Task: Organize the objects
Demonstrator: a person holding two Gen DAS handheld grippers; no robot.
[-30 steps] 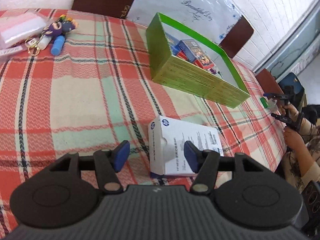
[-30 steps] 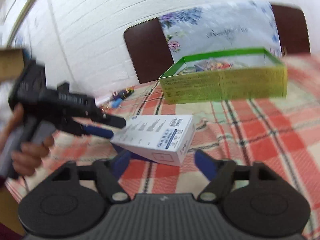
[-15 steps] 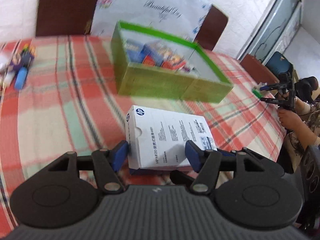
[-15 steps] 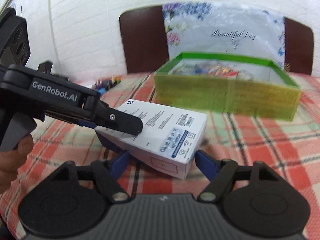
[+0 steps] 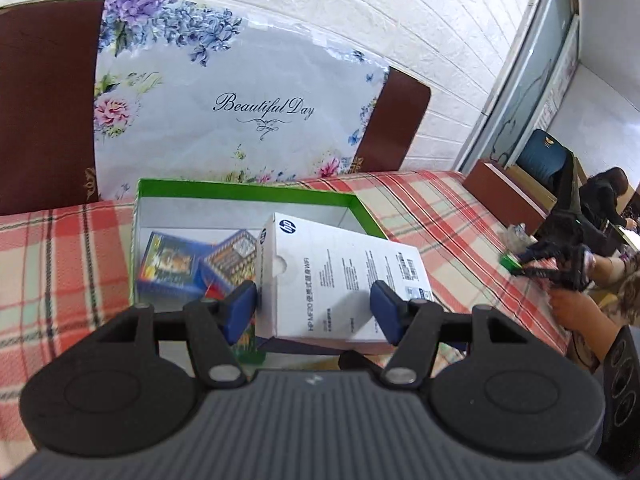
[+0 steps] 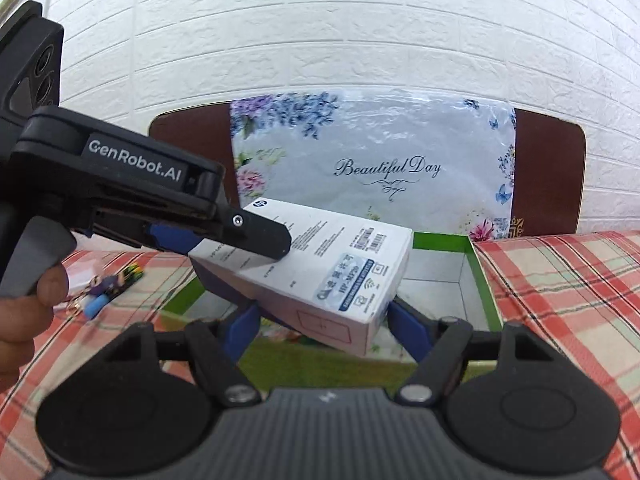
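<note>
While pinched by the left hand-held gripper [image 5: 314,310]: white HP-branded box [image 5: 340,280], blue-bottomed, tilted over green tray [image 5: 248,192].

A: What colours here?
B: A white HP box [image 5: 340,276] with black print, a green-rimmed tray [image 5: 248,190] with a white inside.
A: The cloth?
B: The tablecloth [image 6: 568,276] is red, cream and pale-green plaid. The gripper pads [image 5: 384,312] are blue.

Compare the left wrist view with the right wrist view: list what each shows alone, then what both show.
Left wrist only: blue game boxes inside the green box, and a second person at the table's far end. Right wrist only: the keychain clutter on the plaid cloth. Both: the white HP box held in the left gripper above the green box.
</note>
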